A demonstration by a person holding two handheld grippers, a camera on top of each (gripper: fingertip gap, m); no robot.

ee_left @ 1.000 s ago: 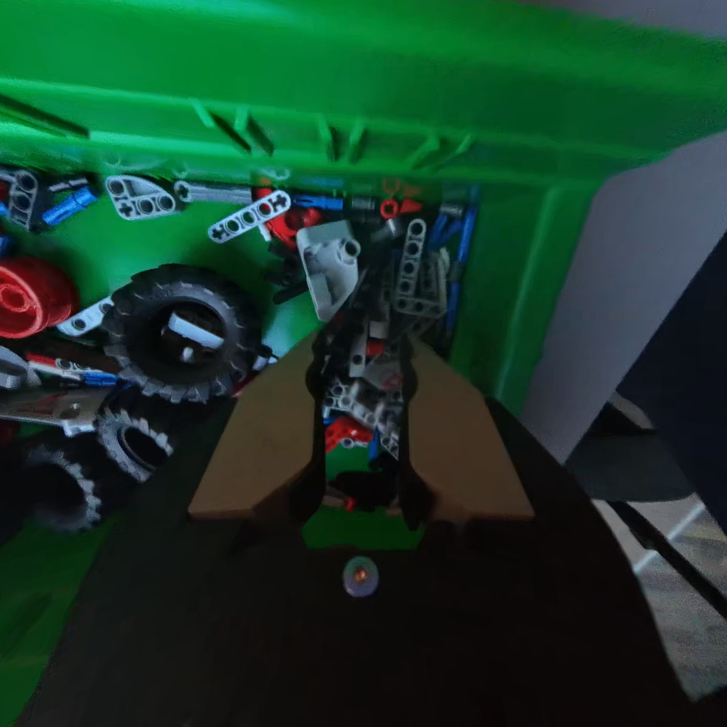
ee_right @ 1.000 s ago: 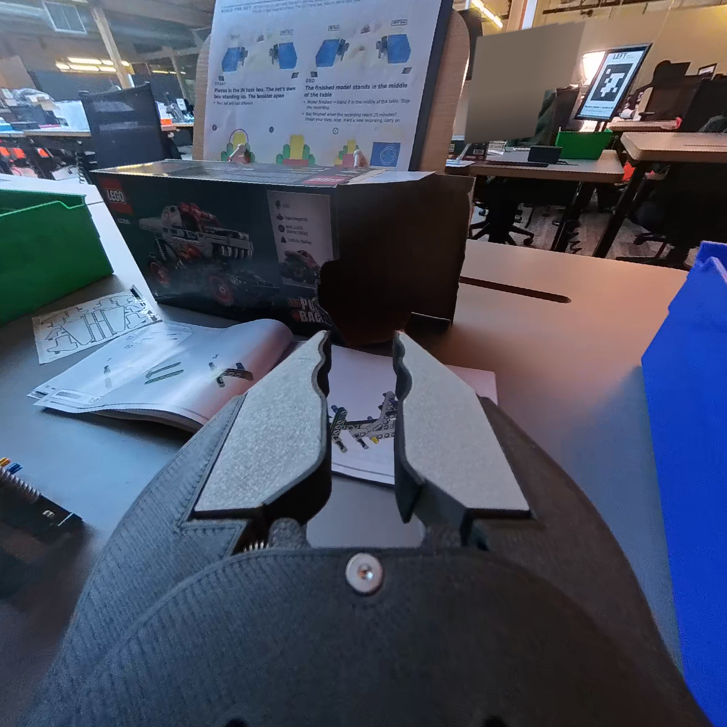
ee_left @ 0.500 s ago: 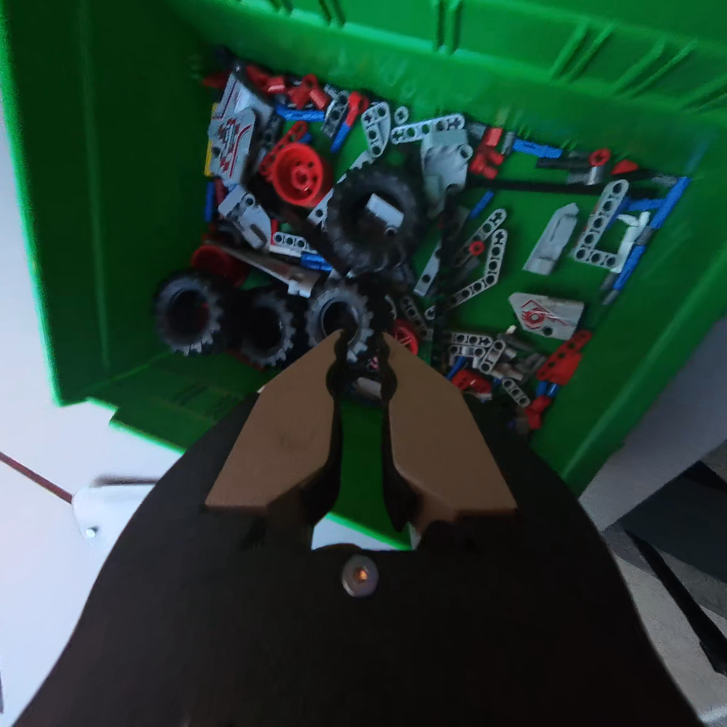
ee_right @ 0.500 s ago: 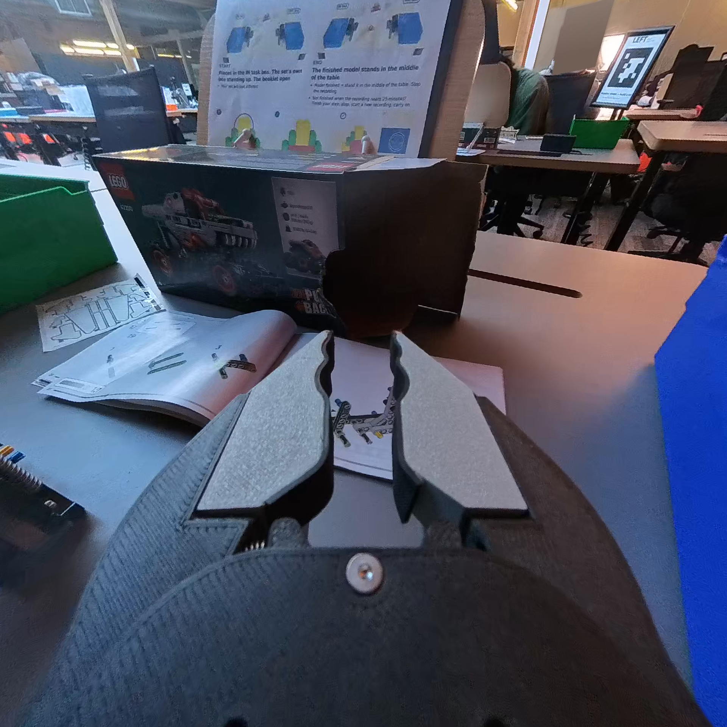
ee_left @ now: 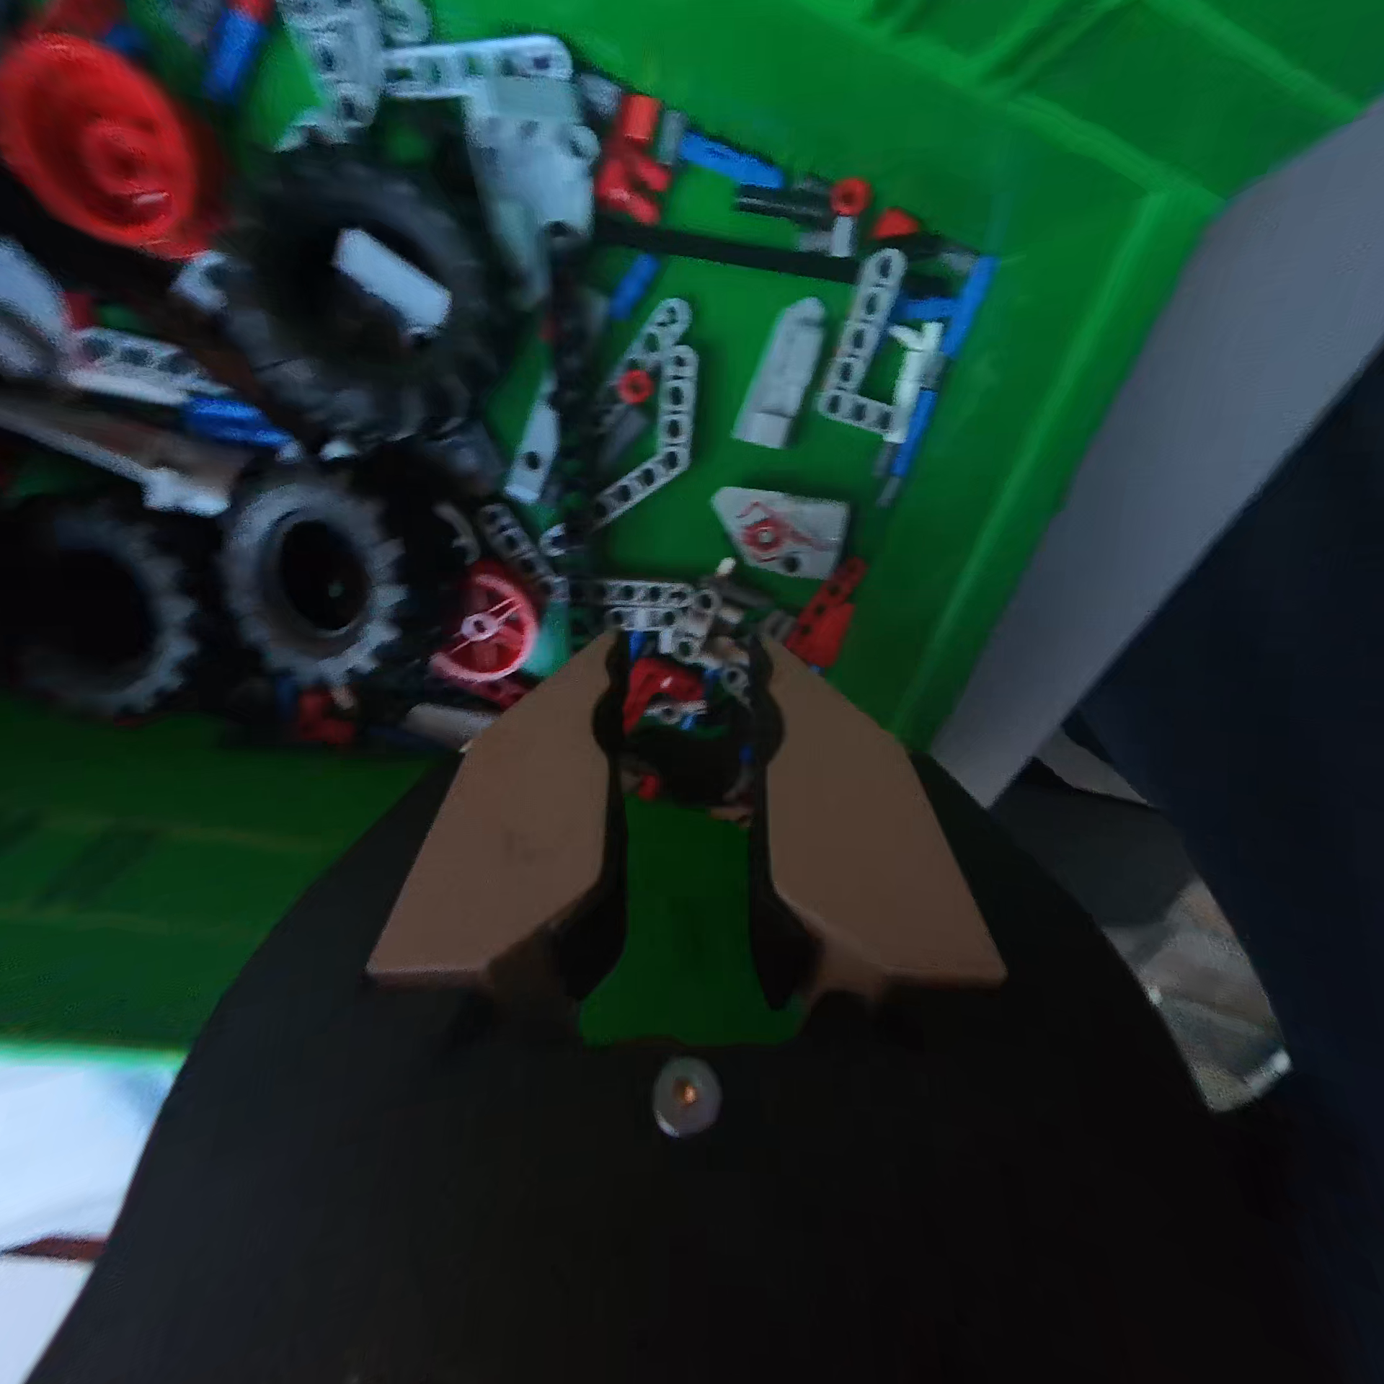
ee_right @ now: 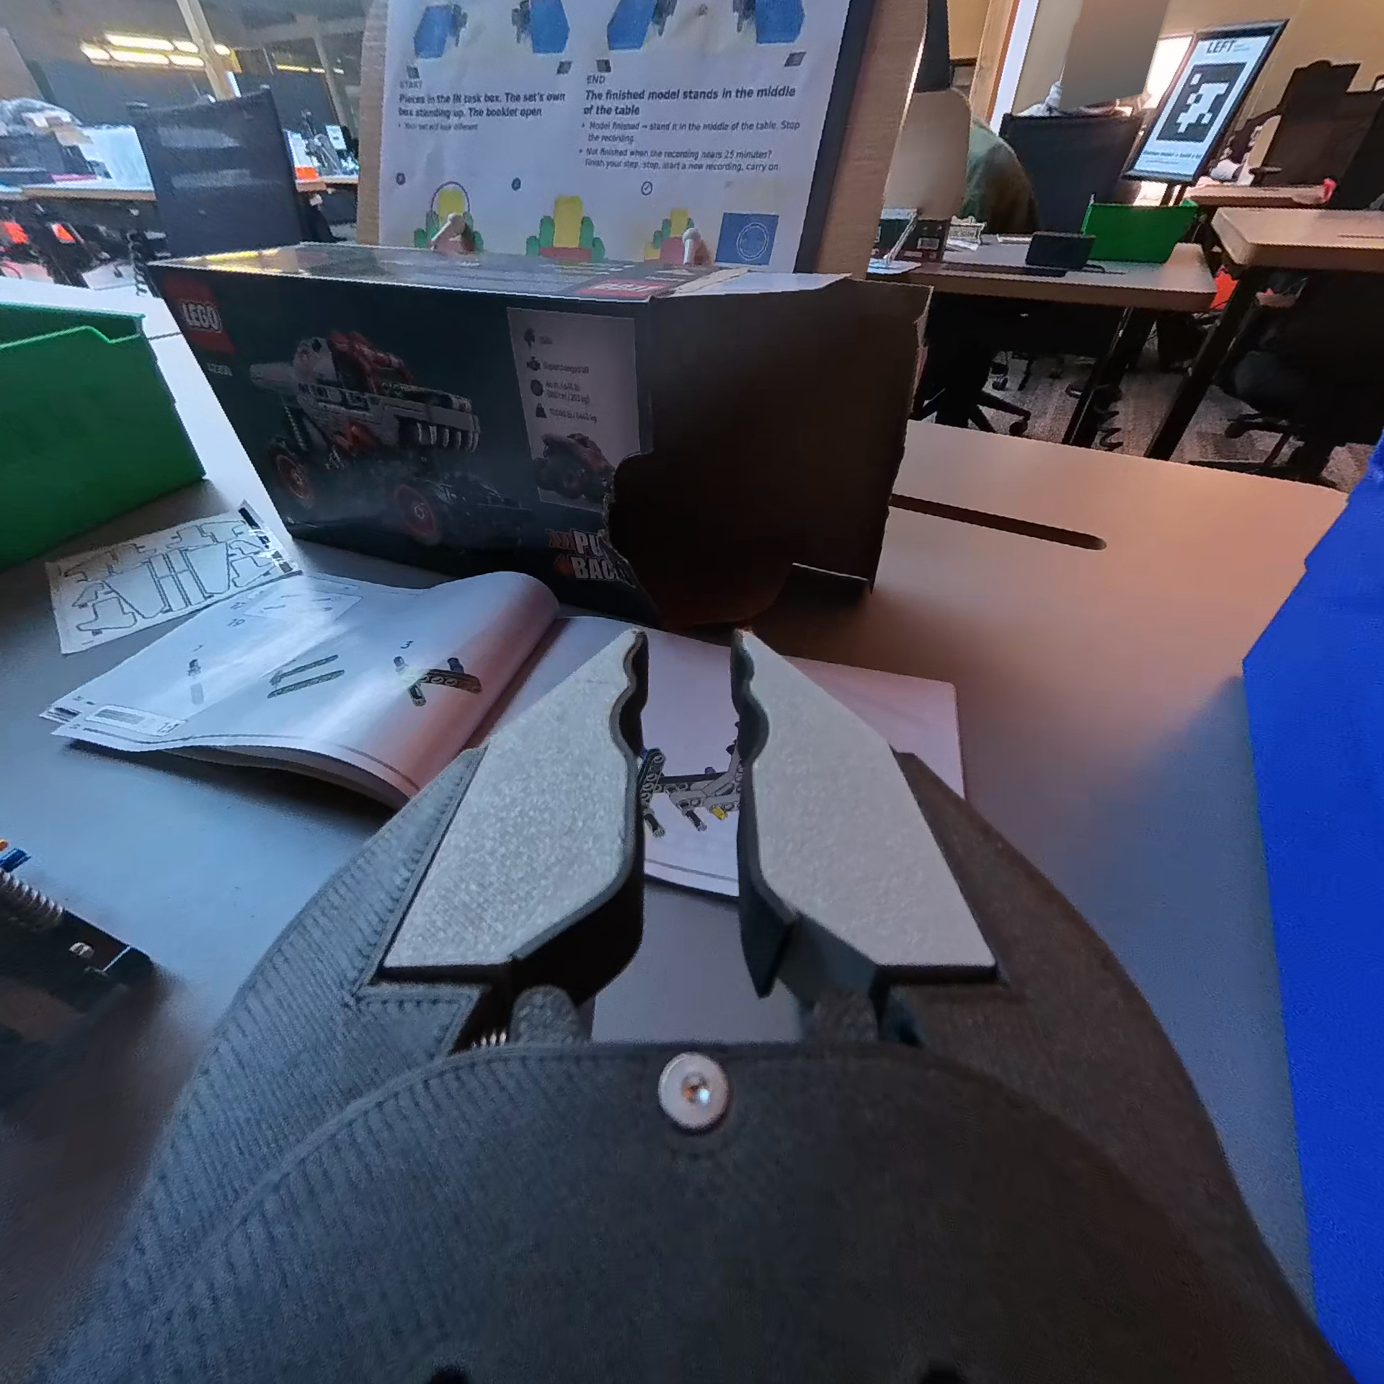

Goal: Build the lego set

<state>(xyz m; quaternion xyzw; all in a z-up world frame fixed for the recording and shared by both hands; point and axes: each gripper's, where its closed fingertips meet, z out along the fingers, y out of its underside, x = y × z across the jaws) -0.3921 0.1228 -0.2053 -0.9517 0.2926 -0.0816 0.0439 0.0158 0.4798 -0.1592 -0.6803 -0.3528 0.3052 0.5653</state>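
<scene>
Lego pieces [ee_left: 659, 419] heaped in green bin [ee_left: 1048, 150]: black tires [ee_left: 314, 577], red wheel [ee_left: 105, 150], grey beams, blue pins, all a bit blurry. Left gripper [ee_left: 683, 659] low over the pile near the bin's right wall, jaws apart, nothing pinched, small red and grey bits showing in the gap. Hard to tell if the tips touch any piece.

Over on grey table [ee_right: 1048, 674]: dark set box [ee_right: 464, 419] standing behind open booklet [ee_right: 314, 674], sticker sheet [ee_right: 165, 577] just beside the booklet, same green bin at far left, blue bin [ee_right: 1318, 824] at far right, big poster board [ee_right: 599, 112] behind the box. Right gripper [ee_right: 689, 644] above the booklet's right page, jaws parted a little, empty, touching nothing.
</scene>
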